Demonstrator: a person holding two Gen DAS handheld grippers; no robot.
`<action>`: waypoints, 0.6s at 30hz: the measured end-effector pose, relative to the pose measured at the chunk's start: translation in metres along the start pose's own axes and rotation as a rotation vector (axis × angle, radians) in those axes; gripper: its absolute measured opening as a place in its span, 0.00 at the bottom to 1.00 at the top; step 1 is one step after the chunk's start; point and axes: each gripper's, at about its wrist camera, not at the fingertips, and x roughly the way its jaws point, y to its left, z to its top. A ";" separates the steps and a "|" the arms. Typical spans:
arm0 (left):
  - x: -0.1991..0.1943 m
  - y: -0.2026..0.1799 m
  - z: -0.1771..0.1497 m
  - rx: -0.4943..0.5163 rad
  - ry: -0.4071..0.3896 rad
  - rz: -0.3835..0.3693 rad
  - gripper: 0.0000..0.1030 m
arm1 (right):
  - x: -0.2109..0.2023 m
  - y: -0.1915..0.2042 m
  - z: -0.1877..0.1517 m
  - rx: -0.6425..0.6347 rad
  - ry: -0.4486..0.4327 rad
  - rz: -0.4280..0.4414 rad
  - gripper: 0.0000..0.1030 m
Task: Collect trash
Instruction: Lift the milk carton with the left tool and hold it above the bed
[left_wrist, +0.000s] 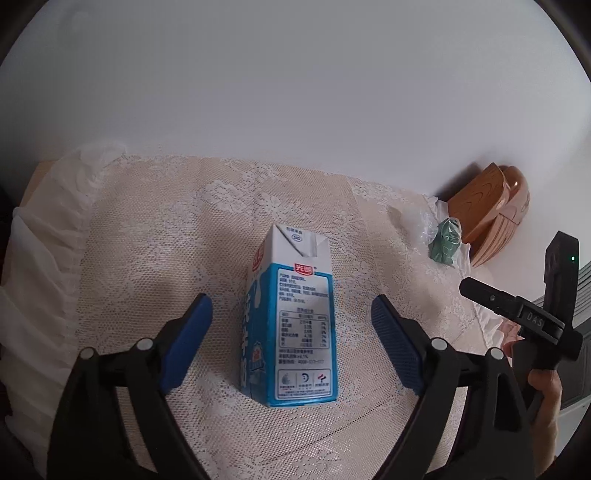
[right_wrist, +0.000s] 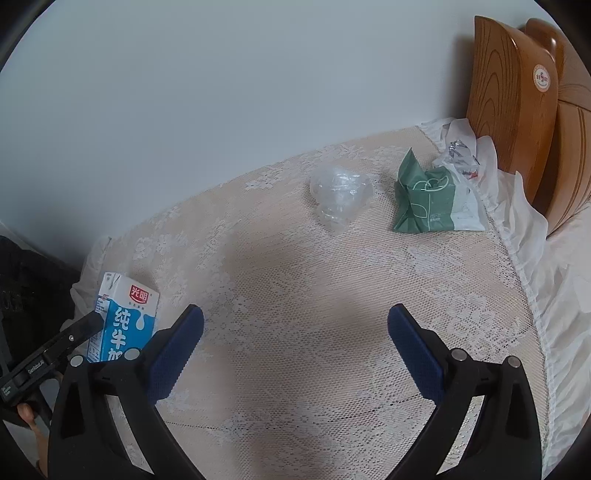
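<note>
A blue and white milk carton (left_wrist: 295, 325) stands upright on the lace-covered table (left_wrist: 166, 229). My left gripper (left_wrist: 291, 314) is open, its blue pads on either side of the carton and apart from it. The carton also shows at the left of the right wrist view (right_wrist: 123, 317). My right gripper (right_wrist: 295, 328) is open and empty above bare lace. Ahead of it lie a crumpled clear plastic wrapper (right_wrist: 340, 197) and a green and white packet (right_wrist: 428, 199). The packet shows small in the left wrist view (left_wrist: 447, 242).
A white plastic bag (right_wrist: 465, 147) lies behind the green packet by a wooden chair back (right_wrist: 513, 99) at the far right. A plain white wall backs the table. The right gripper's body (left_wrist: 517, 310) shows at the right of the left wrist view.
</note>
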 end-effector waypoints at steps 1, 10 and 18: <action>0.000 -0.006 0.000 0.024 -0.007 0.023 0.83 | 0.001 0.001 0.000 -0.001 0.000 0.002 0.96; 0.021 -0.031 -0.005 0.115 0.043 0.172 0.42 | 0.005 0.004 0.001 -0.011 -0.001 -0.005 0.96; 0.006 -0.044 -0.002 0.129 0.008 0.191 0.41 | 0.023 0.012 0.023 -0.031 -0.052 -0.067 0.96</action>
